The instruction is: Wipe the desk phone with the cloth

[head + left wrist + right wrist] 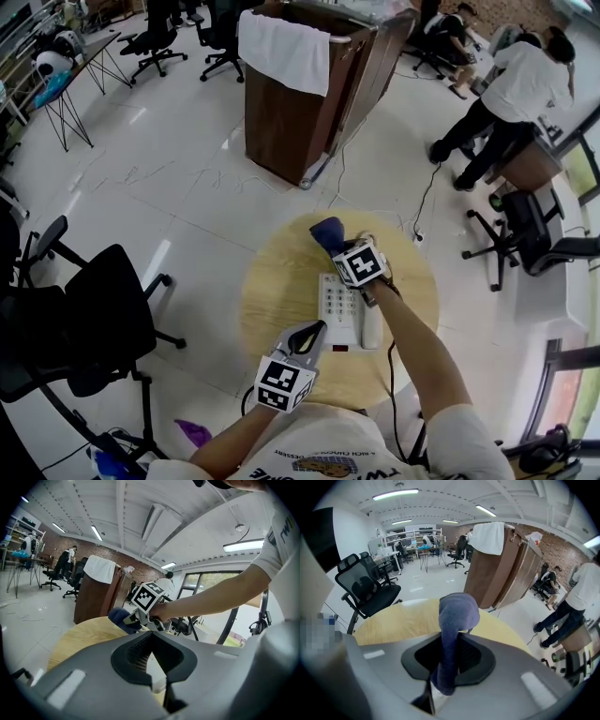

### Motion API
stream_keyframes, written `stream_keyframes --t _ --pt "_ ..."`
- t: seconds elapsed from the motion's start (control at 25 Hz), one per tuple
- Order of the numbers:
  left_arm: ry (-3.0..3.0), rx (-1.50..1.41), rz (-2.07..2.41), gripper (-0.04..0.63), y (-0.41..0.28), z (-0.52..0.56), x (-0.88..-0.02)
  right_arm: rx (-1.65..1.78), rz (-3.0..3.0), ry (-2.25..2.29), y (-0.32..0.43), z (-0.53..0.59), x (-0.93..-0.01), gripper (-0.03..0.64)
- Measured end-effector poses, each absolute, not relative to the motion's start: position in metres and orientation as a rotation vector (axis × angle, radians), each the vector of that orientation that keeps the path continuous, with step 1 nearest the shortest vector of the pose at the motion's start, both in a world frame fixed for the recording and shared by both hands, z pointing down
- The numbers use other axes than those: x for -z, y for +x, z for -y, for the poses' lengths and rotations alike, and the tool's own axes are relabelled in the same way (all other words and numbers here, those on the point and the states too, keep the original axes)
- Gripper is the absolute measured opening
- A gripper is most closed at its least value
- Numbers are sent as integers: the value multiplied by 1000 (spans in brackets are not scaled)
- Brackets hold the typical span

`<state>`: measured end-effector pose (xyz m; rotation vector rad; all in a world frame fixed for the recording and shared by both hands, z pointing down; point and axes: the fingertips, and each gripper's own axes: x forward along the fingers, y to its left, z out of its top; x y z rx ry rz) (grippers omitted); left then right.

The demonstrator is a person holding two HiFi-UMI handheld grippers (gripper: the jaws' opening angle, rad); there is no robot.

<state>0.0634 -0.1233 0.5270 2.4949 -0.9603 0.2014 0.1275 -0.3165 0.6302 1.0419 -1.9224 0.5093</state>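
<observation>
Blue cloth [327, 232] sits clamped in your right gripper [337, 247] over the far end of the desk phone [339, 309] on the desk [272, 291], left gripper [314, 330] closed empty beside it; most wiping seemingly remains.

A round table [274, 286] of light wood stood on the pale tiled floor [187, 202]. A white desk phone [339, 307] lay flat right of its middle, keypad up, with the handset [372, 328] resting along the phone's right side.
</observation>
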Motion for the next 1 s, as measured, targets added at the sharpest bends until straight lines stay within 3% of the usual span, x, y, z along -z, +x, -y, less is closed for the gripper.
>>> stream_keyframes --t 0.48,1.0 --pt "2488 -192 977 -9 53 117 -527 -504 2024 1072 83 308 -618 66" --pt "2539 -135 1024 -9 31 109 -507 -480 2291 1408 117 212 -505 66"
